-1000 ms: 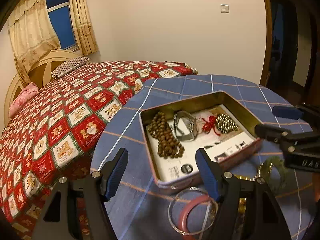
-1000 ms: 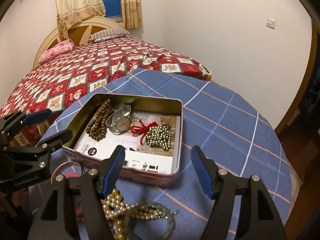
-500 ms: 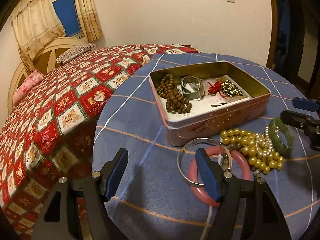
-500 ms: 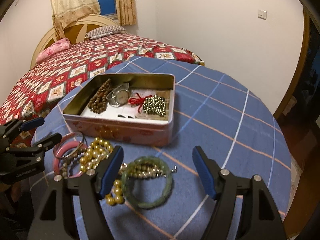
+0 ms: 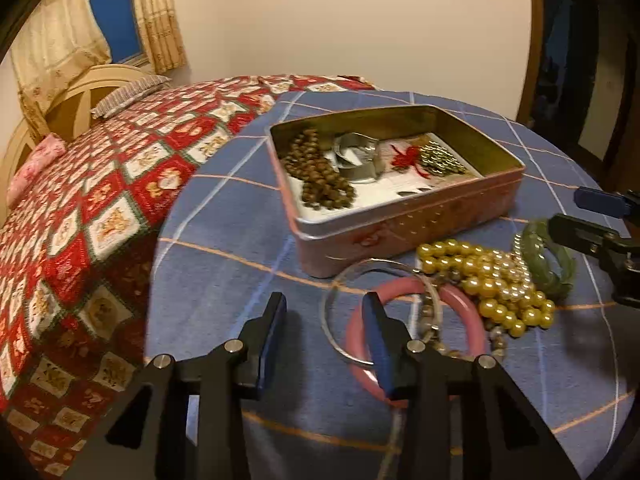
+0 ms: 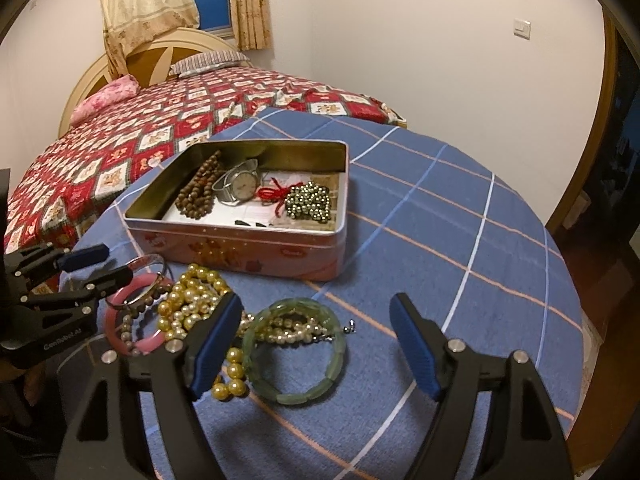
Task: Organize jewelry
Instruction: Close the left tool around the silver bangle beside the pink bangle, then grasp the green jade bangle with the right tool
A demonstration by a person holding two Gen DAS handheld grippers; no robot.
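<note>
An open pink tin on the blue checked table holds brown wooden beads, a silver watch and a dark bead string with a red tassel. In front of it lie a pink bangle, a thin clear bangle, gold and pearl beads and a green bracelet. My left gripper is open and empty, low over the pink bangle's left side. My right gripper is open and empty around the green bracelet.
The round table ends close on the left and near side. A bed with a red patterned quilt stands right beside it on the left. A dark doorway is at the right.
Both grippers pulled back and lowered from over the tin toward the loose jewellery in front of it. The left jaws have narrowed around the pink bangle area.
</note>
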